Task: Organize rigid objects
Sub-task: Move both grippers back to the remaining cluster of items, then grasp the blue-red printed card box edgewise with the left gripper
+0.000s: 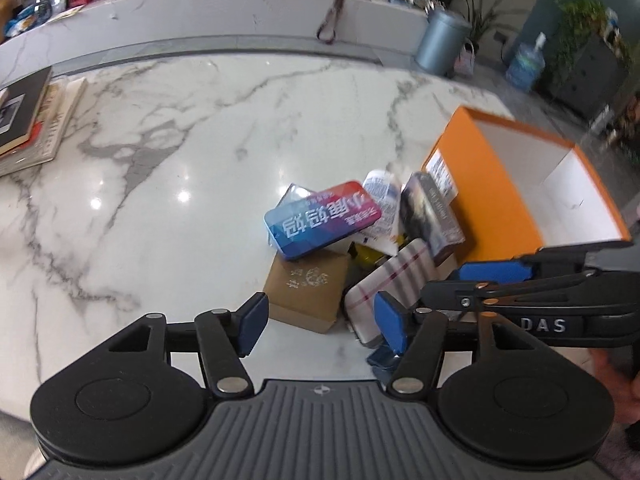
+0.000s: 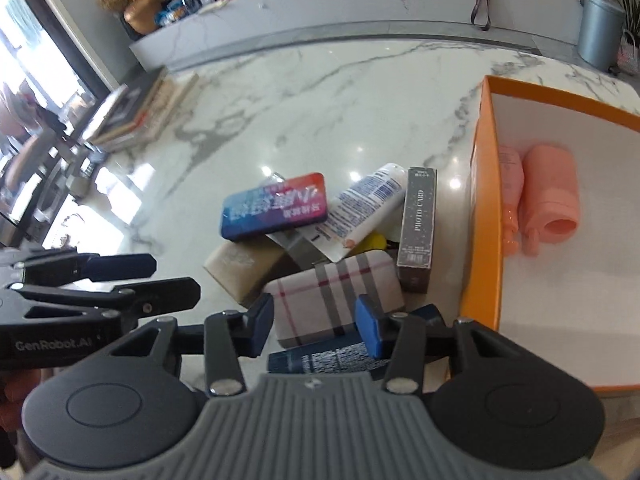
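A pile of objects lies on the marble table beside an orange box (image 1: 472, 184) (image 2: 478, 208). On top is a blue-red tin (image 1: 320, 218) (image 2: 276, 206). Around it lie a brown cardboard box (image 1: 306, 290) (image 2: 240, 266), a plaid case (image 1: 384, 284) (image 2: 332, 296), a white tube (image 2: 362, 204) (image 1: 382, 196), a dark photo-card box (image 2: 418, 228) (image 1: 430, 216) and a dark blue tube (image 2: 320, 358). The orange box holds a pink cup (image 2: 554, 200) and a pink bottle (image 2: 512, 196). My left gripper (image 1: 320, 326) is open above the brown box. My right gripper (image 2: 316, 330) is open over the plaid case.
A stack of books (image 1: 28, 120) (image 2: 132, 112) lies at the table's far left. A marble counter (image 1: 240, 12) with clutter runs behind the table. A grey bin (image 1: 440, 42) stands on the floor at the back right.
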